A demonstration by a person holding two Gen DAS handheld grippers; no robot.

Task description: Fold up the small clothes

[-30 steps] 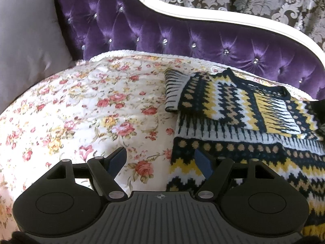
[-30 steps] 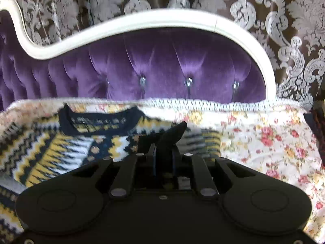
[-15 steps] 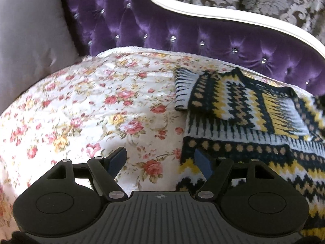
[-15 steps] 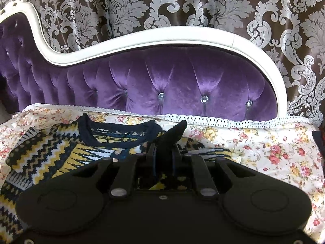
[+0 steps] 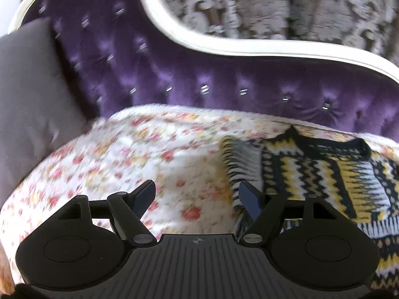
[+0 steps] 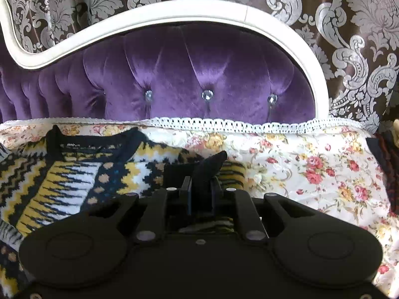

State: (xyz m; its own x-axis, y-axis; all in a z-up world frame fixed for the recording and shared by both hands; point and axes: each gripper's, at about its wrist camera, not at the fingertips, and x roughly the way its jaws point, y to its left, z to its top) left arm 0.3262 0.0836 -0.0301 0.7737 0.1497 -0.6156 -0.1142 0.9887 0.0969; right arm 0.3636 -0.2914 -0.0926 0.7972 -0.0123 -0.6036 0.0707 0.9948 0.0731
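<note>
A small knitted sweater (image 5: 319, 174) in navy, yellow and white zigzags lies on the floral sheet (image 5: 154, 154), with one sleeve folded across its chest. My left gripper (image 5: 197, 196) is open and empty, hovering over the sheet just left of the sweater's left edge. The sweater also shows in the right wrist view (image 6: 74, 174). My right gripper (image 6: 202, 186) is shut on a dark fold of the sweater's right sleeve (image 6: 212, 164), held a little above the sheet.
A purple tufted sofa back (image 6: 194, 74) with a white frame rises behind the sheet. A grey cushion (image 5: 32, 104) leans at the far left. Patterned curtains (image 6: 349, 25) hang behind. A dark object (image 6: 384, 162) sits at the sheet's right edge.
My left gripper has moved forward and tilted up, still open; the view is blurred by motion. My right gripper has lifted and shifted right with the sleeve pinched in it.
</note>
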